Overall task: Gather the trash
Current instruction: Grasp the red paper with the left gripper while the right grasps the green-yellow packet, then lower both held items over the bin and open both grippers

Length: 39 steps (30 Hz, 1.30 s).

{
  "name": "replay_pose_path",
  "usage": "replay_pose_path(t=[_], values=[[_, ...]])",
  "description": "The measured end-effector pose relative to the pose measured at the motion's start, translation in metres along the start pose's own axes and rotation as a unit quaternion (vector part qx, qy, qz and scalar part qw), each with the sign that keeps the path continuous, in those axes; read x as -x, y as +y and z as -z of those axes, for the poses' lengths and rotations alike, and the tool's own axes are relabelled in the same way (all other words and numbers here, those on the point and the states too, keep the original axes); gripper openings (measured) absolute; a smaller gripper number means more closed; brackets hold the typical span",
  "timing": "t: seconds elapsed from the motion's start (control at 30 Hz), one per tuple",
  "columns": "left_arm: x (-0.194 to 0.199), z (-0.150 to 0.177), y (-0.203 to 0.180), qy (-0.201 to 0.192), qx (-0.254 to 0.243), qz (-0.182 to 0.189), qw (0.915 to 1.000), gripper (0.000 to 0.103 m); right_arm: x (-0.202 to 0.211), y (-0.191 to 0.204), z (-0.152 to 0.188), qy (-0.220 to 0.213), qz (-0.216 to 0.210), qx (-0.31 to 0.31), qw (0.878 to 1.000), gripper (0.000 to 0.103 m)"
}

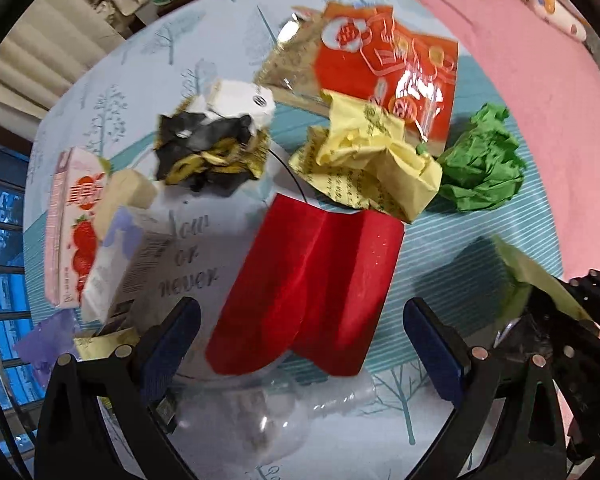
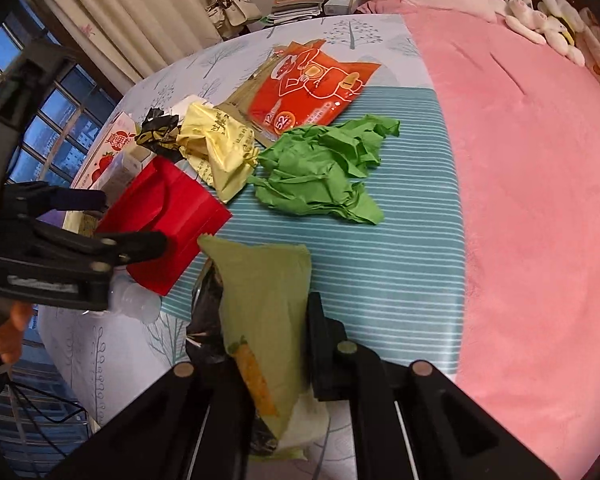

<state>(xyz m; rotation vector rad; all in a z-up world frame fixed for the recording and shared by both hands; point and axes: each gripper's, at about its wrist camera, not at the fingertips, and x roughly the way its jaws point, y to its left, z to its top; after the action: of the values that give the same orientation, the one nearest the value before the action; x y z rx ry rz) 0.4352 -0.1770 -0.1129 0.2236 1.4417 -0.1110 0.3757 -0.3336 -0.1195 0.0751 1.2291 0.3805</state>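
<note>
My left gripper (image 1: 300, 340) points straight down and stands open, its blue pads either side of a folded red paper (image 1: 312, 280) lying on the tree-print cloth (image 1: 428, 248). In the right wrist view the left gripper (image 2: 130, 222) hangs over the same red paper (image 2: 168, 216). My right gripper (image 2: 268, 340) is shut on a pale green wrapper (image 2: 260, 292) with a carrot picture, and a black plastic film (image 2: 208, 312) hangs beside it. Crumpled green paper (image 2: 324, 172), crumpled yellow paper (image 2: 220, 148) and an orange-red packet (image 2: 312, 84) lie beyond.
A black-and-gold wrapper (image 1: 204, 148), a white box (image 1: 240, 100), a strawberry carton (image 1: 68, 224) and a barcode carton (image 1: 128, 264) crowd the left. A clear plastic bottle (image 1: 300, 400) lies under the red paper's near edge. A pink blanket (image 2: 540, 200) covers the right side.
</note>
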Motion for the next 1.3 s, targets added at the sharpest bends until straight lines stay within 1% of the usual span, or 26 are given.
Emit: replay_pose_path(t=[0.1, 0.17, 0.2, 0.23, 0.27, 0.37, 0.4, 0.43, 0.5, 0.57, 0.7, 0.83, 1.03, 1.17, 1.3], values=[[-0.014, -0.003, -0.005, 0.017, -0.001, -0.006, 0.9998, 0.1, -0.004, -0.004, -0.005, 0.002, -0.004, -0.002, 1.0, 0.005], [-0.018, -0.003, -0.007, 0.019, 0.002, -0.012, 0.9997, 0.09, -0.005, -0.005, -0.005, 0.004, -0.006, -0.004, 1.0, 0.005], [-0.021, -0.004, -0.007, 0.023, 0.003, -0.008, 0.9997, 0.08, -0.005, -0.006, -0.005, 0.004, -0.008, -0.005, 1.0, 0.005], [-0.022, -0.004, -0.007, 0.027, 0.008, 0.006, 0.9996, 0.07, -0.005, -0.007, -0.005, 0.004, -0.008, -0.006, 1.0, 0.005], [-0.023, -0.003, -0.006, 0.028, 0.016, 0.017, 0.9993, 0.064, -0.005, -0.007, -0.005, 0.004, -0.009, -0.006, 1.0, 0.005], [-0.021, -0.004, -0.004, 0.018, 0.02, 0.017, 0.9995, 0.038, -0.005, -0.008, -0.005, 0.004, -0.01, -0.008, 1.0, 0.005], [-0.021, -0.003, -0.003, 0.015, 0.019, 0.013, 0.9996, 0.025, -0.005, -0.008, -0.004, 0.004, -0.01, -0.009, 1.0, 0.005], [-0.02, -0.002, -0.003, 0.014, 0.019, 0.013, 0.9996, 0.018, -0.005, -0.008, -0.004, 0.004, -0.01, -0.011, 1.0, 0.005], [-0.015, -0.003, -0.001, 0.009, 0.026, 0.019, 0.9995, 0.017, -0.005, -0.008, -0.003, 0.004, -0.012, -0.015, 1.0, 0.005], [-0.008, 0.001, 0.001, -0.005, 0.028, 0.02, 0.9994, 0.016, -0.003, -0.008, -0.002, 0.001, -0.016, -0.022, 1.0, 0.005], [0.017, 0.014, 0.002, -0.034, 0.026, 0.029, 0.9987, 0.015, 0.003, -0.004, 0.001, -0.007, -0.021, -0.031, 0.999, 0.005], [0.05, 0.031, 0.0, -0.064, 0.032, 0.049, 0.9962, 0.015, 0.016, 0.005, 0.005, -0.021, -0.021, -0.041, 0.999, 0.004], [0.105, 0.078, 0.005, -0.115, 0.027, 0.088, 0.9891, 0.015, 0.049, 0.032, 0.019, -0.057, -0.013, -0.048, 0.997, 0.004], [0.137, 0.125, 0.026, -0.143, 0.018, 0.116, 0.9827, 0.015, 0.078, 0.061, 0.041, -0.086, -0.008, -0.064, 0.994, 0.004], [0.159, 0.175, 0.046, -0.161, 0.008, 0.133, 0.9779, 0.015, 0.101, 0.101, 0.074, -0.108, -0.003, -0.074, 0.991, 0.004]])
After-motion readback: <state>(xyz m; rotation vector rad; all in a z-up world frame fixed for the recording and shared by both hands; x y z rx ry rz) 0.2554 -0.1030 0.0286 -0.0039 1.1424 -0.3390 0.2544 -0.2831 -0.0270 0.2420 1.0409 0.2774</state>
